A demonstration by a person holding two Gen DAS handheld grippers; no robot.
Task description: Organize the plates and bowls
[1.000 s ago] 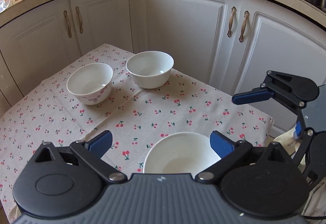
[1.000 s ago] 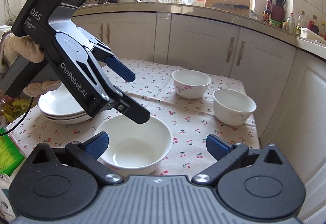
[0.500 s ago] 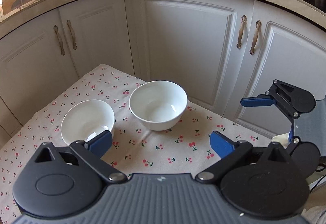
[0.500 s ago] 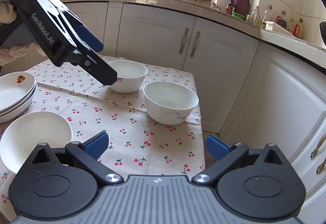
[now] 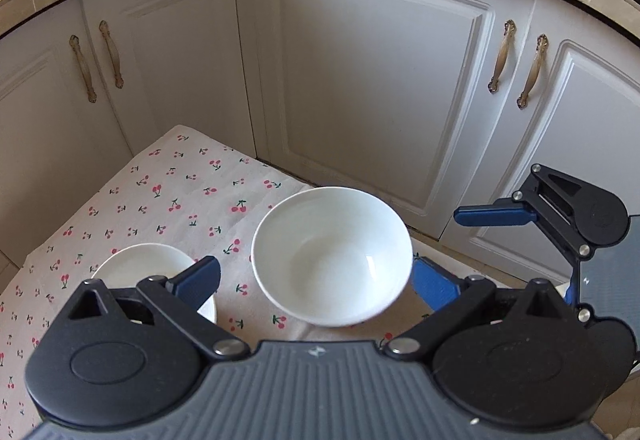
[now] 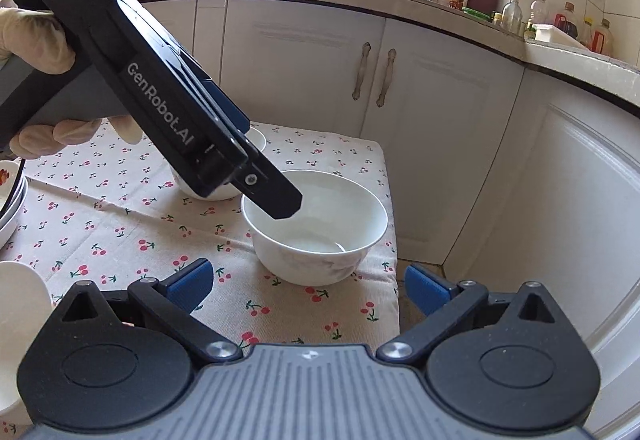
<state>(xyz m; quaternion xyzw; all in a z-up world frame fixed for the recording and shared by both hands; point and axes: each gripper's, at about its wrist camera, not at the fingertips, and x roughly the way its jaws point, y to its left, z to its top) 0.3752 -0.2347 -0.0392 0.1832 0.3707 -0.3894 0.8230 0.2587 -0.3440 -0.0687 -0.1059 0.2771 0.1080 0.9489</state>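
Note:
A white bowl (image 5: 332, 256) stands near the table's far corner, and it also shows in the right wrist view (image 6: 316, 224). My left gripper (image 5: 316, 278) is open, its fingers on either side of this bowl just above its rim. A second white bowl (image 5: 140, 264) sits to its left, partly hidden behind my left finger; in the right wrist view (image 6: 256, 138) it is mostly hidden by the left gripper. My right gripper (image 6: 308, 286) is open and empty, short of the first bowl.
The table has a cherry-print cloth (image 6: 120, 224). A stack of plates (image 6: 10, 200) sits at the left edge, and a third white bowl (image 6: 20, 320) at the near left. White cabinets (image 5: 360, 80) stand close behind the table's far edge.
Both grippers have moved toward the far corner of the table. My left gripper now hangs over the nearer white bowl; the third bowl has dropped out of its view.

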